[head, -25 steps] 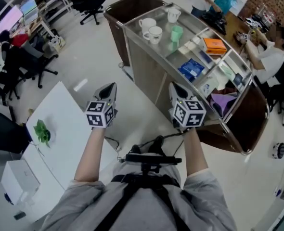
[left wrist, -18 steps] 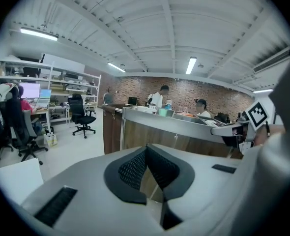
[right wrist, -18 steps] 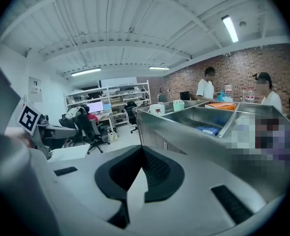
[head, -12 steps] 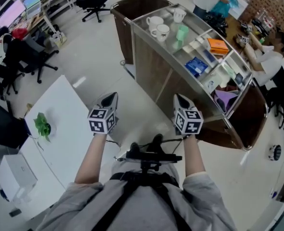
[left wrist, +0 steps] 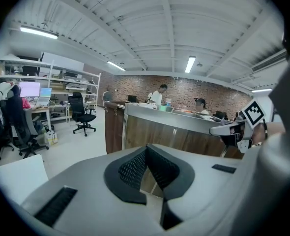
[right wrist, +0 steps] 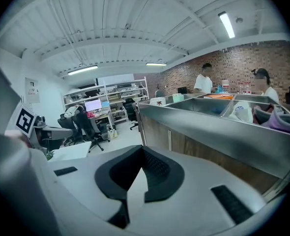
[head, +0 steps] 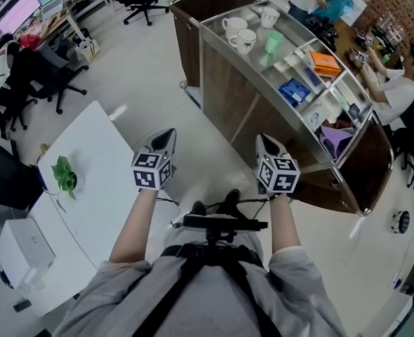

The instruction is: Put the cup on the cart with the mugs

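I hold the left tool with its jaws pressed together and nothing between them. The right tool is the same: its jaws meet at the tips and it carries nothing. Both tools hang in front of me above the floor, side by side and well apart, pointing a little downward toward the long side of the cart. The green cup stands upright on the steel top of the cart, in the end compartment that lies to the upper left in the head view. It is just beside the white mugs, which stand in the same end of the cart. Further along the cart top I see a blue packet and an orange box in other compartments. To my left there is a white desk with a small green plant near its left edge. A person sits behind the far right end of the cart.
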A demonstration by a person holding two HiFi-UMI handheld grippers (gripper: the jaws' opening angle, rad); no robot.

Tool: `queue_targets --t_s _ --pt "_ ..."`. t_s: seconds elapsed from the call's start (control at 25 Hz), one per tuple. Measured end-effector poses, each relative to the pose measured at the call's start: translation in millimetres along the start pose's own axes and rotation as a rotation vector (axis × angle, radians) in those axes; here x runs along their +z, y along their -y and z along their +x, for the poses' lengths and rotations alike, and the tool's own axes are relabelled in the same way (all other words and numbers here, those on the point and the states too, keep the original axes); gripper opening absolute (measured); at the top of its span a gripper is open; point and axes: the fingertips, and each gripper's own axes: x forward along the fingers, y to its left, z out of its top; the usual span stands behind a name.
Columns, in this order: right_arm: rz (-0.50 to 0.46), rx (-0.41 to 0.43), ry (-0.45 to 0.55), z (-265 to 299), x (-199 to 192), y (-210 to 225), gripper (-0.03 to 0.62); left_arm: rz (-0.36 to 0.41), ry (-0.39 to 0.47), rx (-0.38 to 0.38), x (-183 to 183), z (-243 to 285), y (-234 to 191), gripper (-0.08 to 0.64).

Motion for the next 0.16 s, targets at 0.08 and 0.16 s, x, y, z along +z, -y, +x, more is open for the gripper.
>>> queue_targets --t_s 0.08,0.16 --pt "-0.001 0.005 0.002 1.6 3.6 -0.8 0.005 0.002 0.0 -0.001 2.7 1.3 -0.2 0.002" --pt "-0.002 0.012 0.001 3.1 7.6 -2.8 0.005 -0.001 -0.001 -0.002 4.9 1.9 -0.5 0.002"
